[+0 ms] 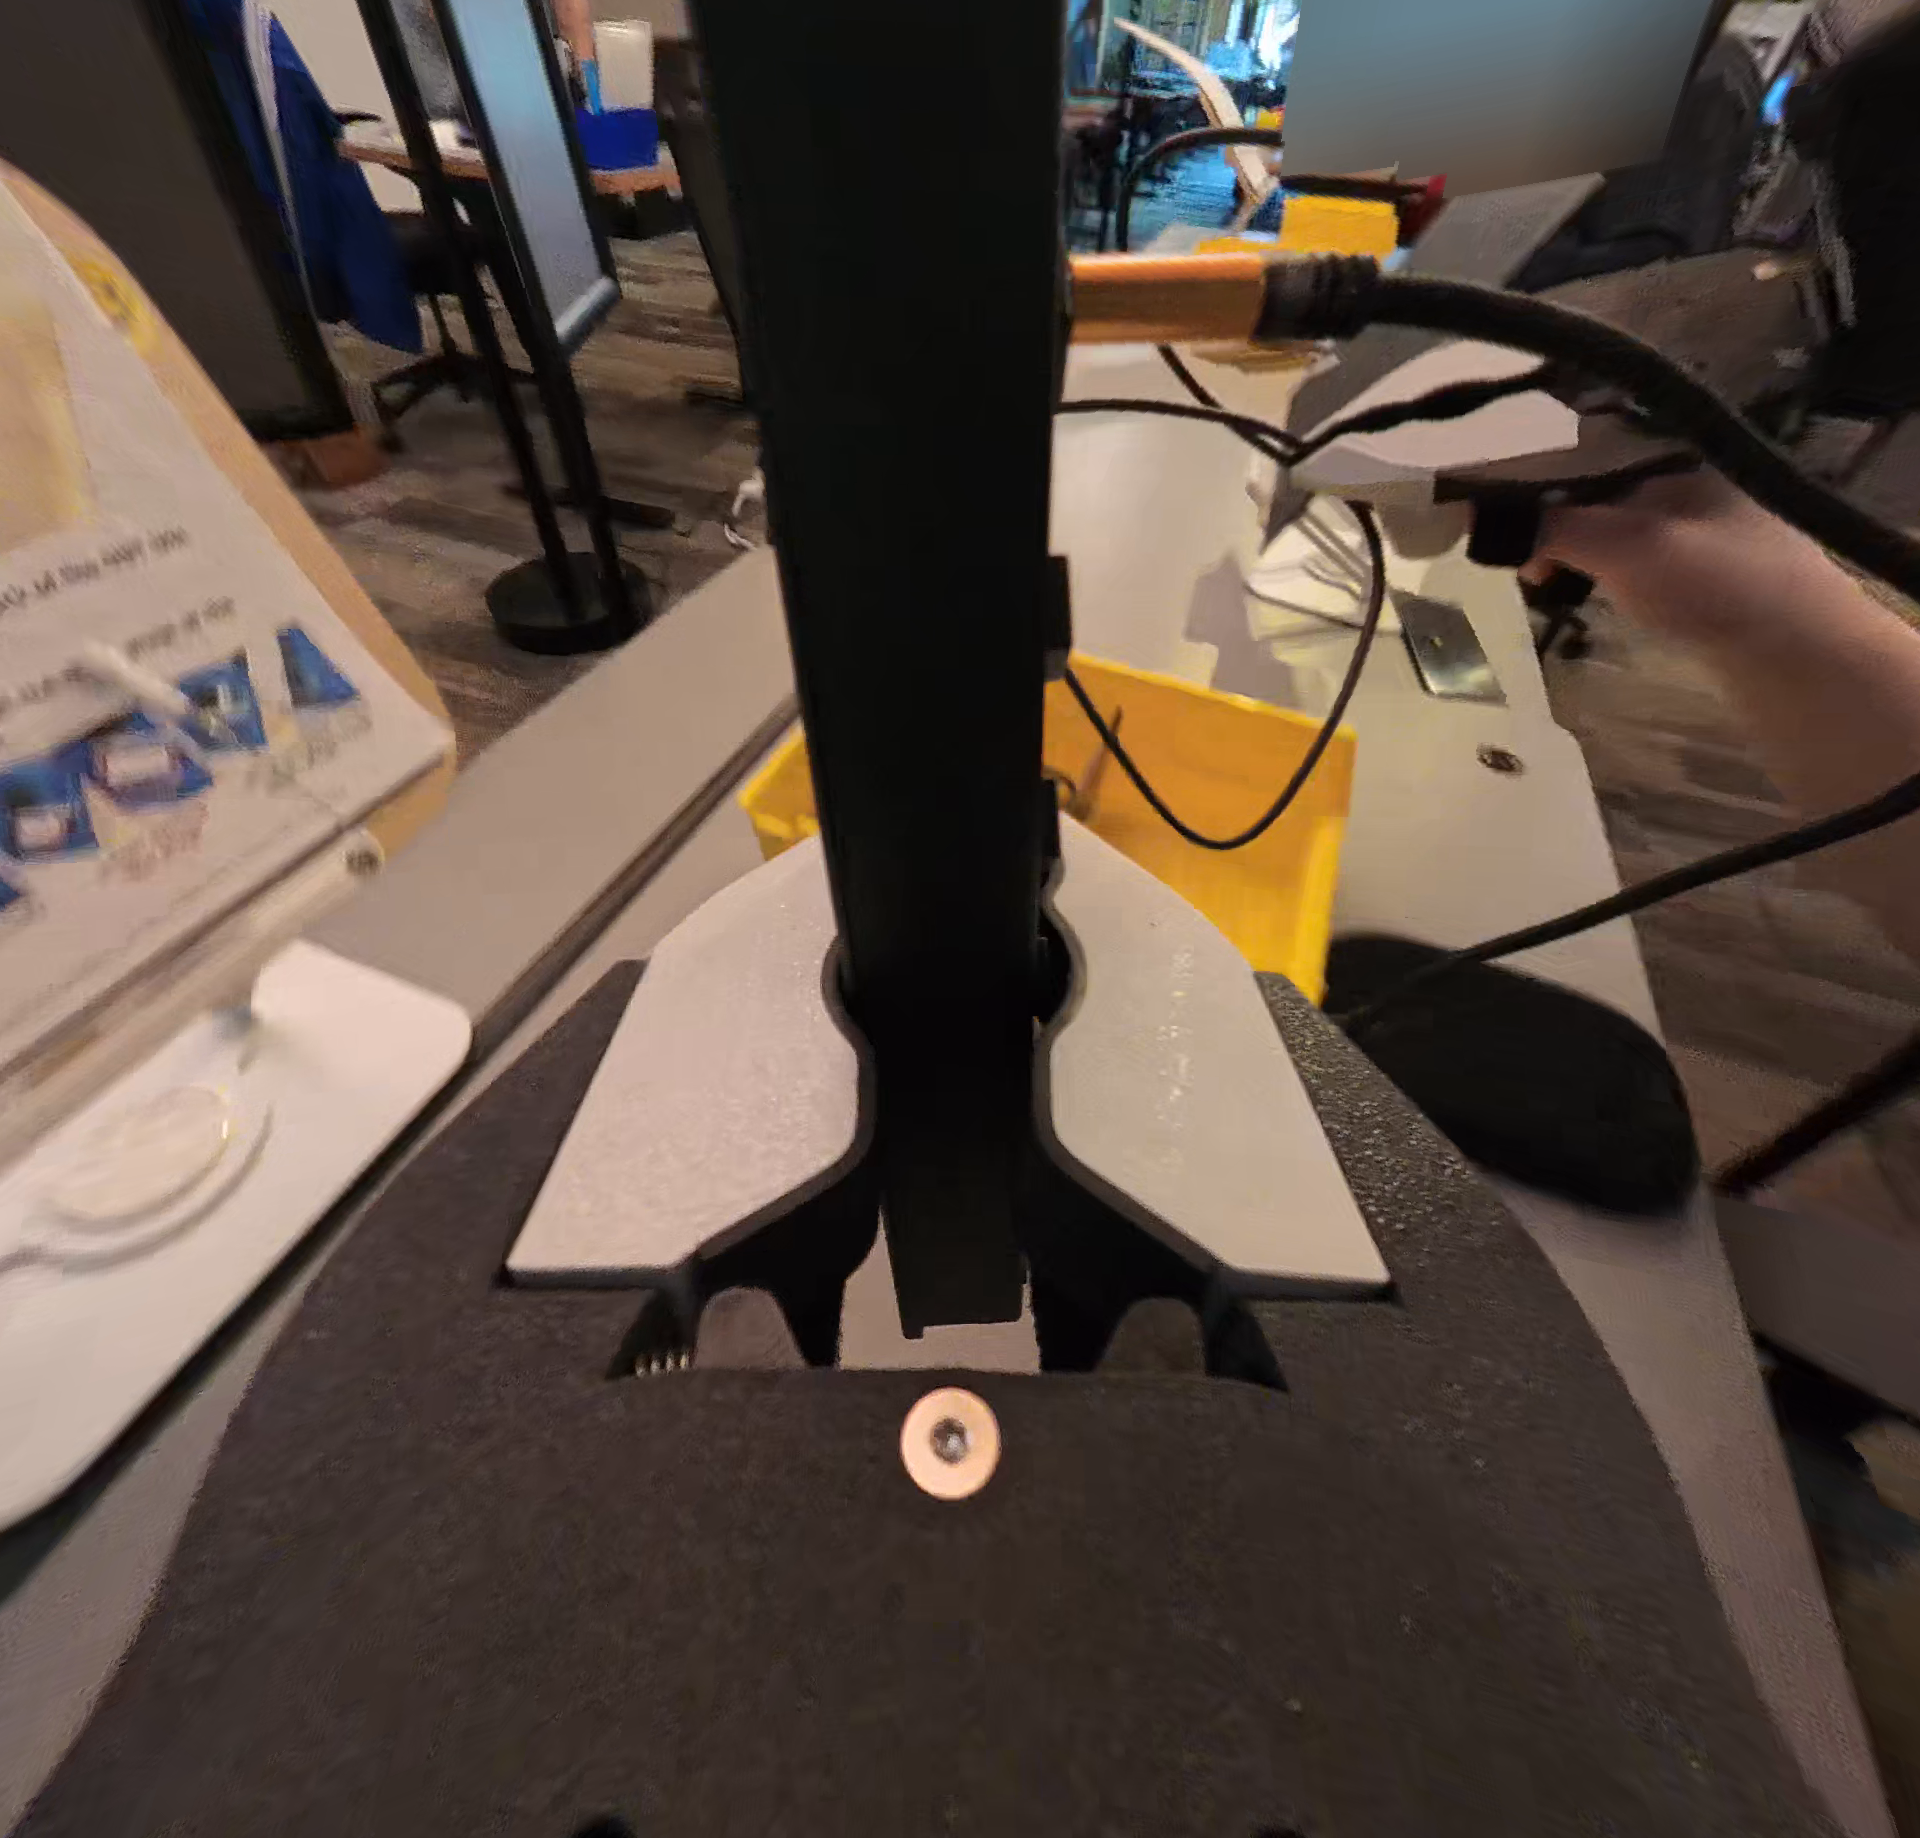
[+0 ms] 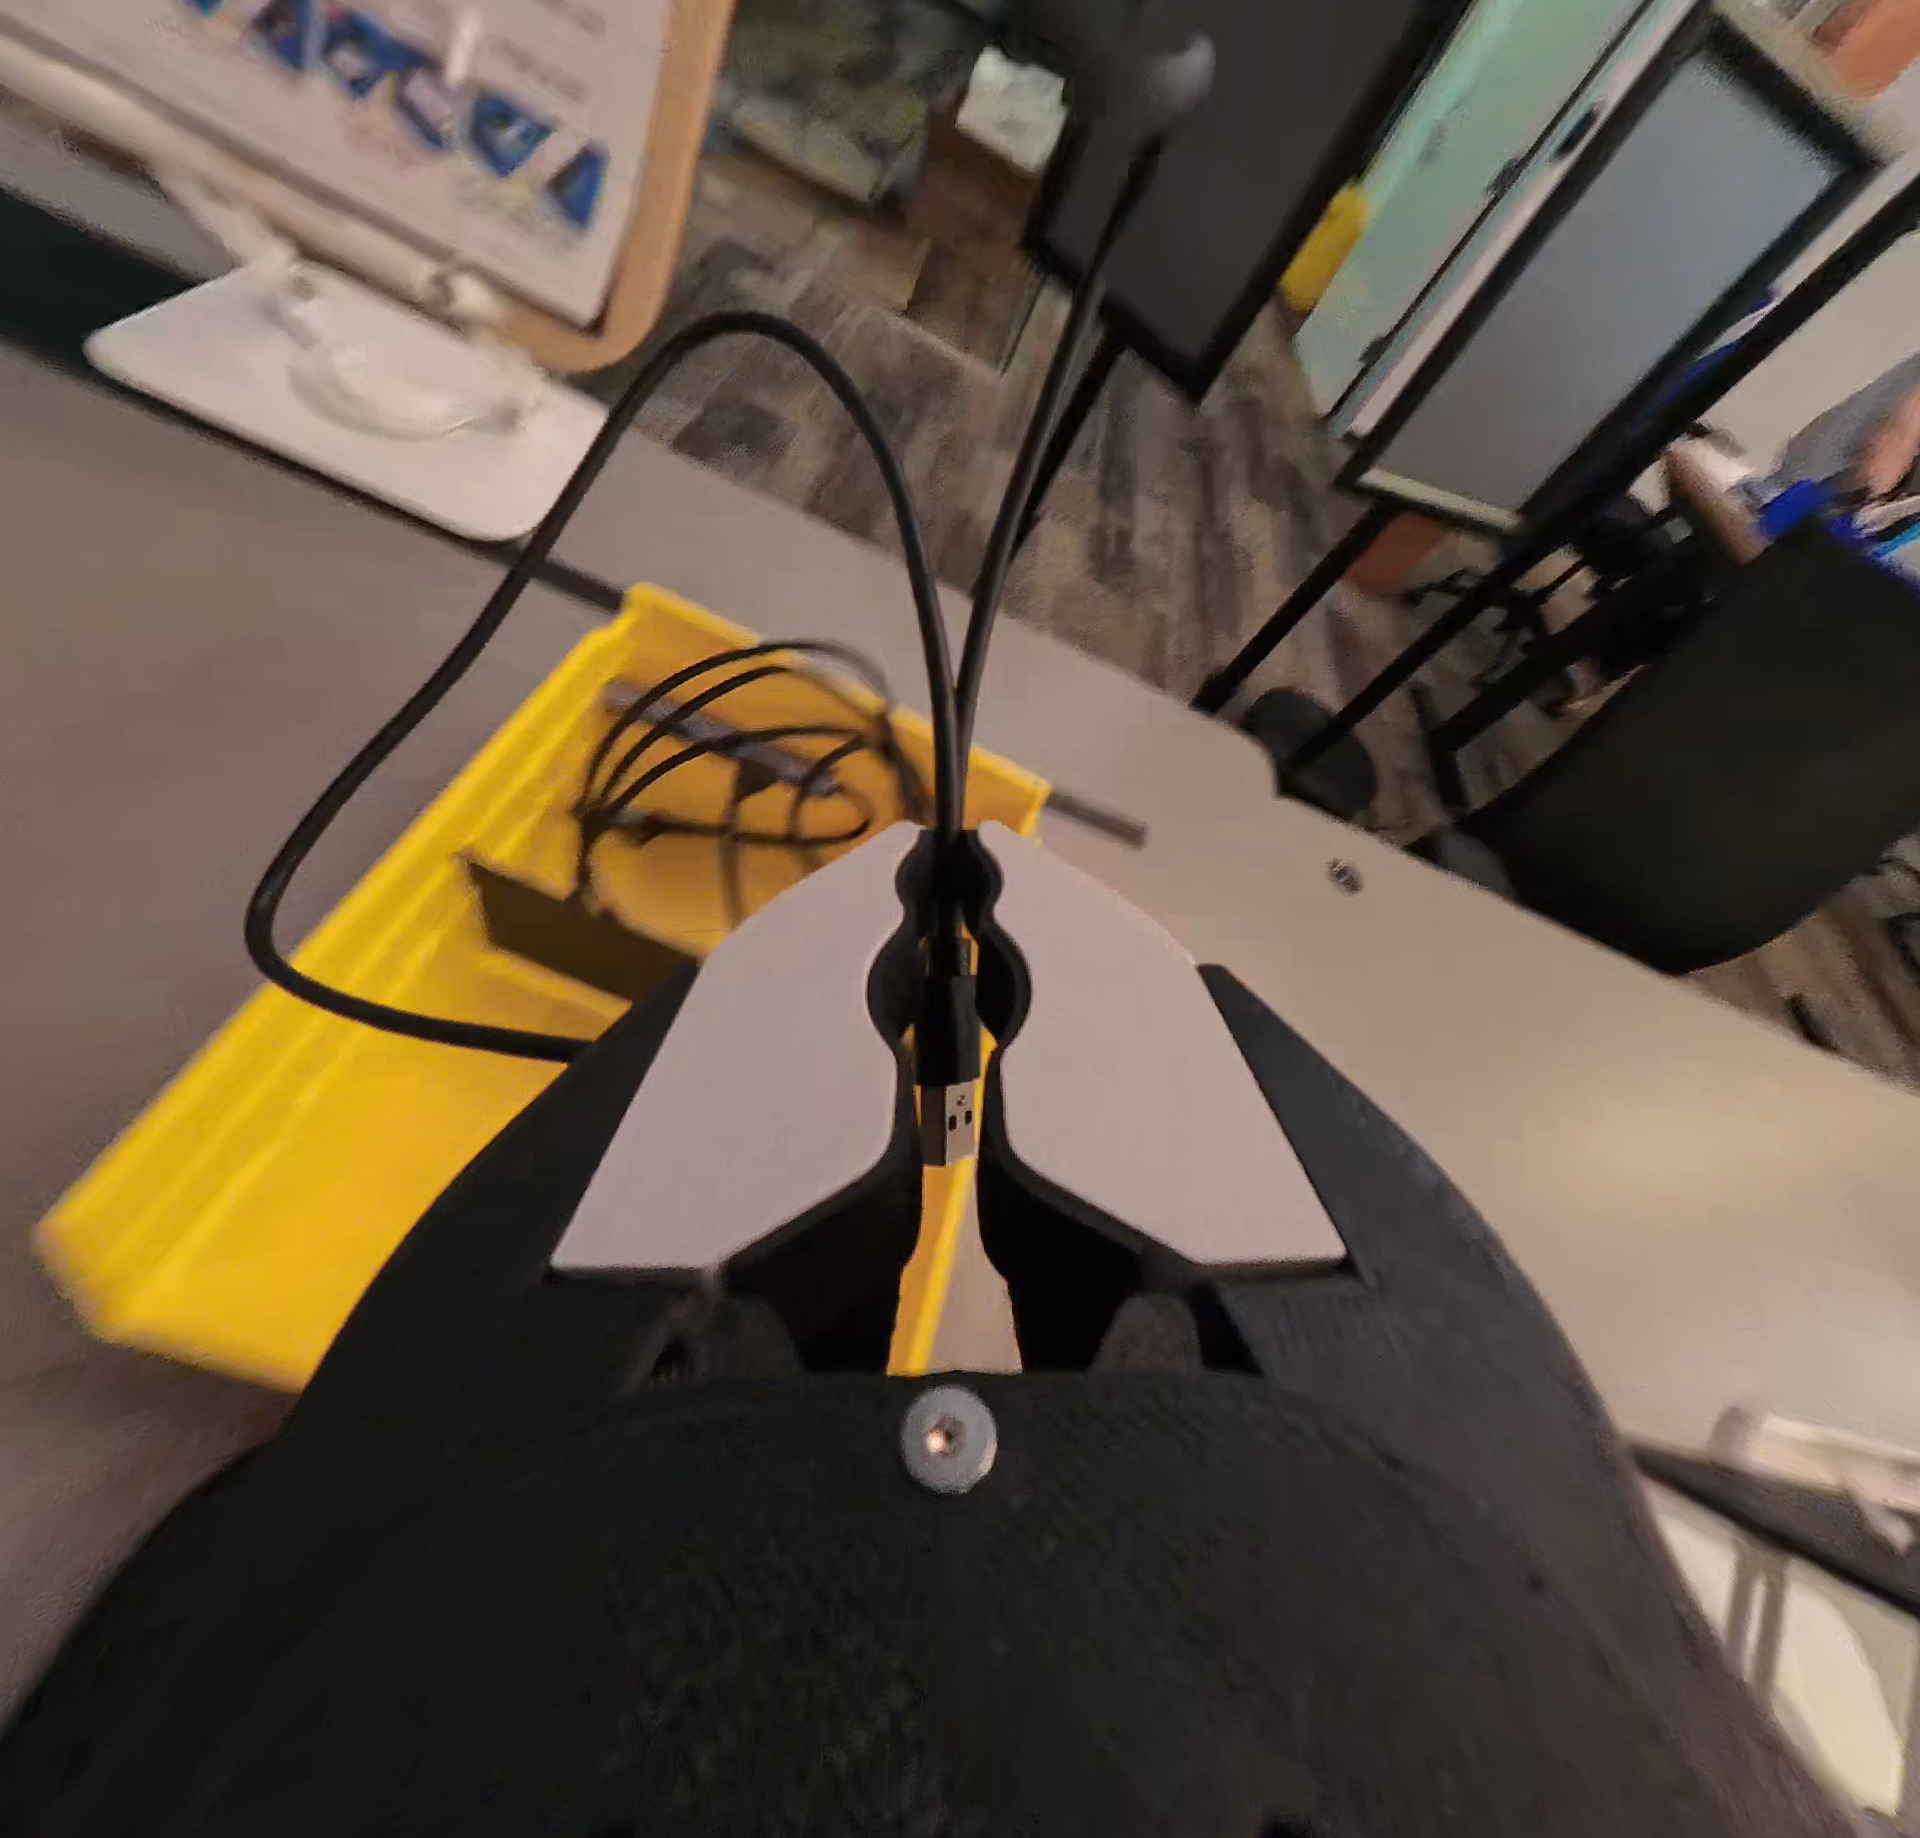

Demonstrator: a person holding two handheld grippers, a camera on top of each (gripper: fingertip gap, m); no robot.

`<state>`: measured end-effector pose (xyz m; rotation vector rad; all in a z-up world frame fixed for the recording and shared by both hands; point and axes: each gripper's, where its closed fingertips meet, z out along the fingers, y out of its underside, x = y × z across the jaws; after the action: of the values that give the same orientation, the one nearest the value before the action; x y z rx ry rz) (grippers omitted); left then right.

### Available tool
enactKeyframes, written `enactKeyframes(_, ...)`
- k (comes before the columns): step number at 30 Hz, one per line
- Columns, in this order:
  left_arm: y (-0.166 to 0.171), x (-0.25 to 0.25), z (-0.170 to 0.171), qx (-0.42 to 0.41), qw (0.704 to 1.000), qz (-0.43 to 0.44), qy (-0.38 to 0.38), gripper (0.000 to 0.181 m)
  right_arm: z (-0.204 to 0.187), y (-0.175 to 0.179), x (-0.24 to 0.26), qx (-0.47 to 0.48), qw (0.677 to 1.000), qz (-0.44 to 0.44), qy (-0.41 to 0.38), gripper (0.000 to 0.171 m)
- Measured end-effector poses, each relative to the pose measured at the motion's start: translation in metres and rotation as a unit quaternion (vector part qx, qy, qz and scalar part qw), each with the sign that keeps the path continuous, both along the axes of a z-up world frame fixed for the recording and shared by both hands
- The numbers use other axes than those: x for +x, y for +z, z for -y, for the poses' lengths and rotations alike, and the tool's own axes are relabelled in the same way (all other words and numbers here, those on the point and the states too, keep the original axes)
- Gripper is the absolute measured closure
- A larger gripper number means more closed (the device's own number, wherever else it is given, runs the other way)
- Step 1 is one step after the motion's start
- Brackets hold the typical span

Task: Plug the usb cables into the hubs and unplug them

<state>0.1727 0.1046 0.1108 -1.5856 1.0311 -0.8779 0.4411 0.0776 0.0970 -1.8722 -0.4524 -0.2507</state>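
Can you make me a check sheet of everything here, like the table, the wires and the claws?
Surface: grey table.
Job's things: black hub upright in left claw; USB plug in right claw.
Clutter: yellow bin with coiled wires; white stand.
Claws: both shut.
Cables: orange-ended cable plugged into hub's side.
Surroundings: office floor, black screens.

Ahead of your left claw, a grey tabletop (image 1: 1164, 500) borders patterned carpet (image 1: 436, 500). Black-framed partition panels (image 1: 520, 126) stand on round bases. Ahead-right of your right claw, similar panels (image 2: 1621, 271) stand on carpet (image 2: 1122, 500).
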Motion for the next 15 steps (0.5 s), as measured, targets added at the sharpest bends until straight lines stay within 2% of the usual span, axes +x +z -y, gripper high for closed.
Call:
enactKeyframes(3,0.02,0.06,-0.033,0.034,0.999,-0.004,0.009,0.156,-0.044,0.007,0.035,0.053,0.998,0.027,-0.008,0.166)
enactKeyframes(7,0.018,0.118,-0.088,0.145,0.983,-0.078,0.081,0.156,-0.098,-0.04,0.046,0.041,0.996,0.053,0.058,0.165)
enactKeyframes(9,-0.005,0.144,-0.1,0.162,0.975,-0.132,0.07,0.156,-0.115,-0.074,0.049,0.01,0.993,0.09,0.076,0.166)
enactKeyframes(11,-0.033,0.159,-0.112,0.173,0.964,-0.19,0.069,0.156,-0.123,-0.102,0.054,-0.019,0.983,0.164,0.083,0.165)
enactKeyframes(13,-0.063,0.167,-0.121,0.174,0.951,-0.248,0.067,0.156,-0.121,-0.126,0.043,-0.056,0.969,0.199,0.139,0.165)
enactKeyframes(15,-0.095,0.172,-0.122,0.141,0.942,-0.3,0.052,0.156,-0.114,-0.144,0.032,-0.094,0.957,0.197,0.189,0.164)
